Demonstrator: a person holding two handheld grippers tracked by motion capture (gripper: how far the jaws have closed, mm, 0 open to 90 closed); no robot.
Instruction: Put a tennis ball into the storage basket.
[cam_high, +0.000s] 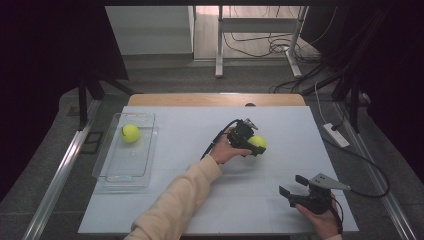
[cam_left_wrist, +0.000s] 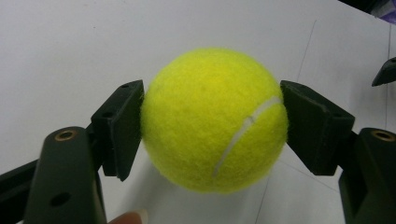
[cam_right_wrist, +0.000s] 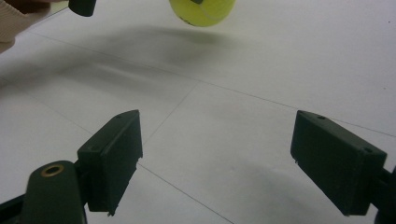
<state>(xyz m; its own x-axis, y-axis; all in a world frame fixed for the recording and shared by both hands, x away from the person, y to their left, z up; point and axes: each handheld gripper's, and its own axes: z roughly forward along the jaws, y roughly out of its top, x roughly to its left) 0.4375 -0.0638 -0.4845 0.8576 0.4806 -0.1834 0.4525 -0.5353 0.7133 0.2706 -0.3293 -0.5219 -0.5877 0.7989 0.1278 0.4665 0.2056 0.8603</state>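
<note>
One tennis ball (cam_high: 130, 133) already lies in the clear tray (cam_high: 111, 165) at the table's left; the left gripper (cam_high: 248, 141) pinches a second ball (cam_left_wrist: 214, 120) mid-table, not yet delivered, while the right gripper (cam_high: 293, 186) rests spread and empty.

Yellow-green tennis ball (cam_left_wrist: 214, 120) with white seam, black jaws.

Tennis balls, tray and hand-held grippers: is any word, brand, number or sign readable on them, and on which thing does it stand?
No readable text in any view.
Held tennis ball: a white seam line, no lettering on the visible side.
Tennis ball in the clear tray: one dark mark, too small and blurred to read.
Clear tray: no label visible.
Left hand-held gripper and right hand-held gripper: plain black pads, no markings.
</note>
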